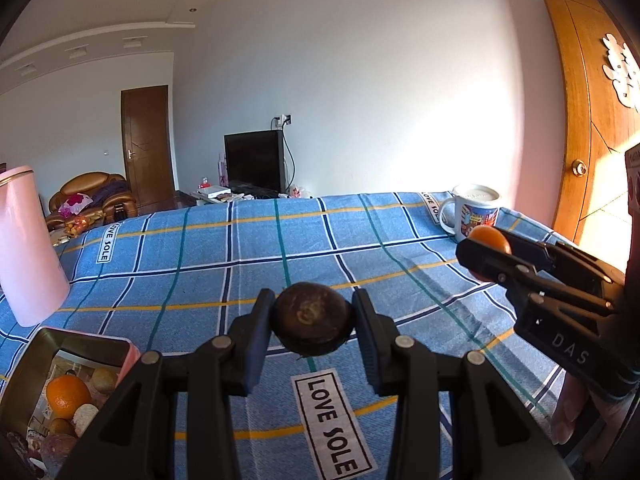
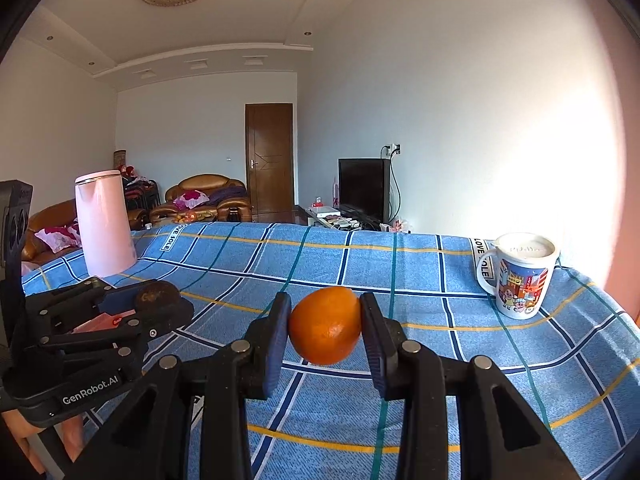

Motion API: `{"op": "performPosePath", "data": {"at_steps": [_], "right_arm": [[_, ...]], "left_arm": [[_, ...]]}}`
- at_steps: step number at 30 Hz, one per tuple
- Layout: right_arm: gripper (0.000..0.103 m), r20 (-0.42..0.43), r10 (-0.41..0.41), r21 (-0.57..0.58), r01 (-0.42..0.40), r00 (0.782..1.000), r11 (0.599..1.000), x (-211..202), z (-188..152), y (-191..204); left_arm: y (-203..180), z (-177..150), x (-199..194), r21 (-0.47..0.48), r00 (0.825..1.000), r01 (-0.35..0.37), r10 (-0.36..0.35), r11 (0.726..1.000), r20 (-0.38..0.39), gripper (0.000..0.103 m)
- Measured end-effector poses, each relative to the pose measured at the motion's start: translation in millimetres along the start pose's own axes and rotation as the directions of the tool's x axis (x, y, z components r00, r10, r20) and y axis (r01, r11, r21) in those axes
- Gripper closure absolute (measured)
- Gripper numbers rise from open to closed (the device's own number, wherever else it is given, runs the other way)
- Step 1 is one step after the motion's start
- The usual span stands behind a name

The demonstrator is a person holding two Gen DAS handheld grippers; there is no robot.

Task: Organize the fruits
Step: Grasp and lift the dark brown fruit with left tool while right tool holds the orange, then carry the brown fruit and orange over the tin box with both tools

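A round, dark brown fruit (image 1: 313,320) with a dull, scuffed, mottled skin is pinched in the left claw (image 1: 313,322) and held above the blue plaid cloth (image 1: 248,248) on the table. A smooth, glossy orange (image 2: 325,325) is clamped in the right claw (image 2: 325,326), seen at two o'clock from the left wrist. At eight o'clock, a pink-rimmed tin (image 1: 126,354) holding another orange and other fruits is seen.

Two wrist views, side by side, low over the checked tablecloth (image 1: 200,264), both facing the far wall, sharing mug (image 2: 520,276).
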State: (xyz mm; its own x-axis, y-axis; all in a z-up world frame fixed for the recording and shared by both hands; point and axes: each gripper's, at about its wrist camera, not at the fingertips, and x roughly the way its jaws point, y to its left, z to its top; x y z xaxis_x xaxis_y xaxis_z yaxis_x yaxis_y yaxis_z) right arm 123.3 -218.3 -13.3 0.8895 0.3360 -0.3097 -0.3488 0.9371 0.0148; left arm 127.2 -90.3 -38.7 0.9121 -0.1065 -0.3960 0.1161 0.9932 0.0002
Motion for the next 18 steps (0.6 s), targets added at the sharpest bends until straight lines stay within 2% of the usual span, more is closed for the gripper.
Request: {"op": "performPosePath", "data": {"at_steps": [10, 18], "right_arm": [[0.066, -0.006, -0.048, -0.043, 0.048, 0.999, 0.998, -4, -1, 16], [0.066, -0.015, -0.013, -0.09, 0.012, 1.0, 0.996, -6, -2, 47]], "left_arm": [[10, -6, -17, 0.006, 1.0, -0.014, 0.014, 1.0, 0.02, 0.062], [33, -10, -40, -0.016, 0.999, -0.036, 0.036, 0.999, 0.028, 0.062]]}}
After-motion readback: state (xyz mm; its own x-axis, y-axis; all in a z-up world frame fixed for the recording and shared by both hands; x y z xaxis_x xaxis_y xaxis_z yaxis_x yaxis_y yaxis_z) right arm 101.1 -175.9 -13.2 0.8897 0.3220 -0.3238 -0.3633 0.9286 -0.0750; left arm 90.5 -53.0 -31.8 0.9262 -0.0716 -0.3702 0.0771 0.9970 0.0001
